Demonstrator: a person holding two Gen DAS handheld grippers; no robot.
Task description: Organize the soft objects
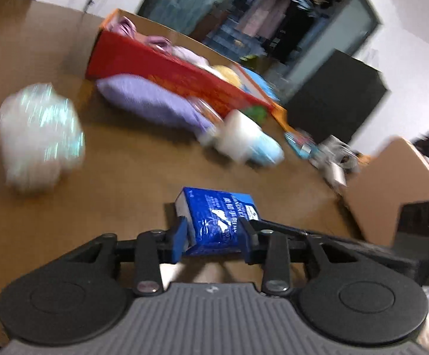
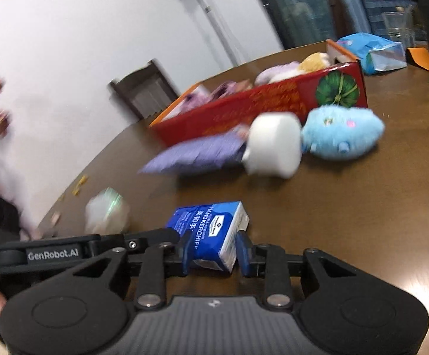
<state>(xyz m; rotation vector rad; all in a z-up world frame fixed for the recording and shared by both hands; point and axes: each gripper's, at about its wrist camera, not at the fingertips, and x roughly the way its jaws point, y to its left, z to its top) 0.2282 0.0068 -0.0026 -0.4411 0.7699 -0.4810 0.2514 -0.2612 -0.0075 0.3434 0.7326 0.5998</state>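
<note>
Brown table (image 1: 102,177), both claws (image 1: 214,233) (image 2: 213,250) on tissue pack (image 1: 217,222).

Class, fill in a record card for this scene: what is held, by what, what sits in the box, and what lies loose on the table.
held: tissue pack
held by: left gripper and right gripper, each shut on the pack
container: red box, open-topped, on table
in box: several soft toys, blurred
loose beside box: purple cushion, white roll, blue plush
apart from box: shiny wrapped bundle
</note>
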